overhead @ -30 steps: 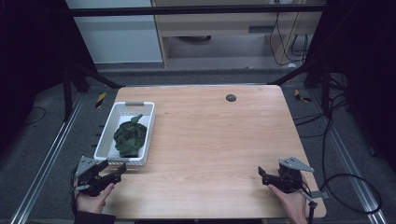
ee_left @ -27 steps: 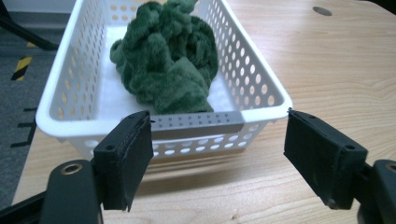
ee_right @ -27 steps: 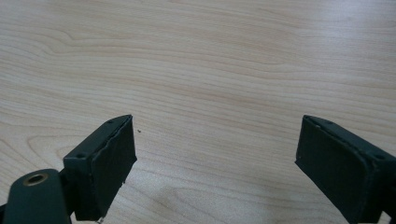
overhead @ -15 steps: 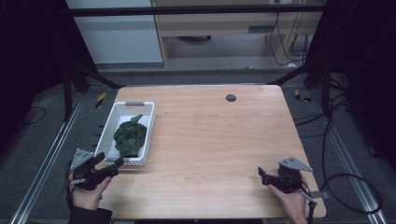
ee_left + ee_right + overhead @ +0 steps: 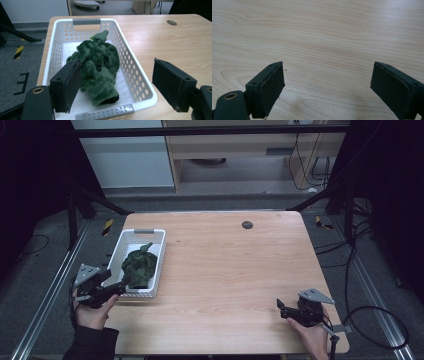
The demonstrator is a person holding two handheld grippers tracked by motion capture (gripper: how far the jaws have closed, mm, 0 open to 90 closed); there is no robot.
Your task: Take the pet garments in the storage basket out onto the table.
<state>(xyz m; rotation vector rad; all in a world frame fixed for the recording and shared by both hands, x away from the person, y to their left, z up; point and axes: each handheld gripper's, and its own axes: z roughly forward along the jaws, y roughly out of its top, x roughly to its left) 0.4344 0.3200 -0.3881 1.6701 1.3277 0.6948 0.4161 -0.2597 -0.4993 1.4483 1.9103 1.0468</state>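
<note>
Light wooden table [image 5: 235, 270]: white perforated plastic basket [image 5: 156, 265] at its left edge, holding a crumpled dark green plush toy [image 5: 140, 265].
Left gripper [image 5: 121, 285] sits at the basket's near end by the table's near-left corner, jaws spread wide and empty, toy [image 5: 98, 67] just beyond them. Right gripper [image 5: 281, 307] rests low at the near-right corner, jaws spread over bare wood [image 5: 324, 45], well apart from the basket.

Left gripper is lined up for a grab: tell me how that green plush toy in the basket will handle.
The green plush toy lies crumpled, so it will probably flop and sag. Its thick pile should squash under the left gripper. It looks light; the white basket may slide.
</note>
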